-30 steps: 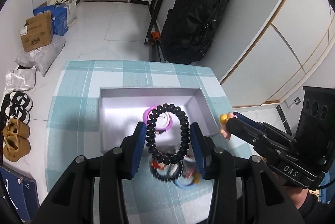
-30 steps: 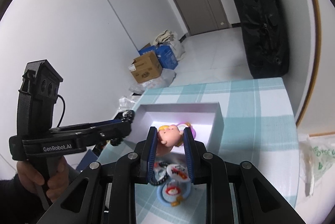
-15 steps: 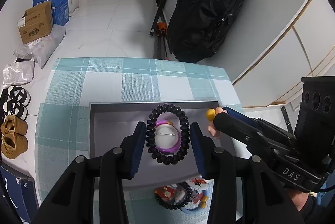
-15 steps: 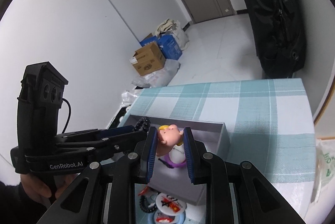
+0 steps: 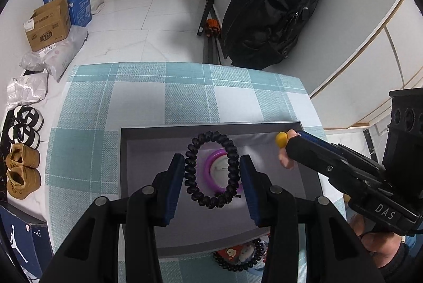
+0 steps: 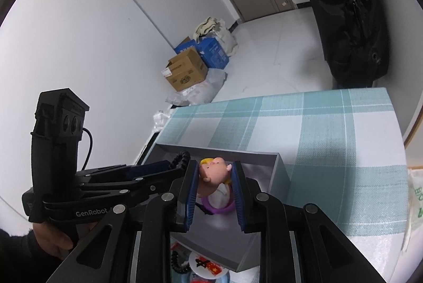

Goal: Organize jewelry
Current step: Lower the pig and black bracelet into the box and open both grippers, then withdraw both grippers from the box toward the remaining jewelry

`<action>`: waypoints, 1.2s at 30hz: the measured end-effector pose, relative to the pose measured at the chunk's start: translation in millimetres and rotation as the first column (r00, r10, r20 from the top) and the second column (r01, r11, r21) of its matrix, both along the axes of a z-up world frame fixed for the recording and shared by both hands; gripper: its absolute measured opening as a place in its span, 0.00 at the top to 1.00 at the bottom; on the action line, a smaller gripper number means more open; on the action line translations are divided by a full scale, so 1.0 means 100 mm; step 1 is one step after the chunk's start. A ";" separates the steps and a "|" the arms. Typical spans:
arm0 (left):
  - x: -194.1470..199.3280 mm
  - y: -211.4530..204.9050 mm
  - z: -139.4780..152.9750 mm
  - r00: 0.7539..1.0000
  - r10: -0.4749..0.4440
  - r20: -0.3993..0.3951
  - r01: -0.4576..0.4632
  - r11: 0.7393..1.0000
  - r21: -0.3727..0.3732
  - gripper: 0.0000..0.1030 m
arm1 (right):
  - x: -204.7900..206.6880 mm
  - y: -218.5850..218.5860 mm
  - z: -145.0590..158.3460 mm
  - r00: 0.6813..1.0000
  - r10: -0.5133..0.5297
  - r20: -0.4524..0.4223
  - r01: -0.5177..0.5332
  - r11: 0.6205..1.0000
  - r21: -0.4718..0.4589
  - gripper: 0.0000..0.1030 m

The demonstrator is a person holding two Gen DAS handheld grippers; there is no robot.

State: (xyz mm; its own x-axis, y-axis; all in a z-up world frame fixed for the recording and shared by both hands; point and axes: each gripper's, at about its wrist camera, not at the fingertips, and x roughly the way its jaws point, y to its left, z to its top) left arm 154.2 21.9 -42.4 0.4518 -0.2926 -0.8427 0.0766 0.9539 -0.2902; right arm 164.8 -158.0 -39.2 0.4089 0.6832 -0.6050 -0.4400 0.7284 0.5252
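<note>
Left gripper (image 5: 211,174) clamps a black bead bracelet (image 5: 211,169) above the grey tray (image 5: 211,127), over a purple ring (image 5: 208,172) lying inside. Right gripper (image 6: 214,185) pinches a small doll head (image 6: 212,172) over the same tray. Beyond: checked tablecloth (image 5: 185,95), black bag (image 5: 275,8).

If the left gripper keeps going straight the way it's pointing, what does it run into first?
Most likely the purple ring lying in the grey box. The left gripper, holding the black bead bracelet, points down onto it; depth is unclear.
</note>
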 end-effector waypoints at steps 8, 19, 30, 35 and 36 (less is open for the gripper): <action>0.01 0.04 -0.05 1.000 0.006 -0.008 -0.007 0.999 -0.037 0.64 | -0.03 0.04 0.02 1.000 0.005 0.015 -0.005 1.000 0.002 0.77; -0.10 0.00 0.09 0.997 -0.013 0.074 0.013 1.000 -0.009 0.47 | -0.10 -0.03 0.09 0.997 -0.033 0.070 0.032 0.999 0.014 0.57; -0.35 0.01 0.16 0.993 0.001 0.118 -0.006 0.999 0.045 0.43 | -0.34 -0.16 0.22 0.986 -0.096 0.136 0.094 0.995 0.024 0.27; -0.53 0.04 0.20 0.987 -0.001 0.158 -0.007 0.999 0.053 0.35 | -0.51 -0.17 0.24 0.983 -0.096 0.158 0.094 0.995 0.021 0.20; -0.55 0.05 0.20 0.986 -0.002 0.164 -0.006 0.999 0.047 0.34 | -0.55 -0.17 0.25 0.983 -0.095 0.158 0.093 0.996 0.015 0.19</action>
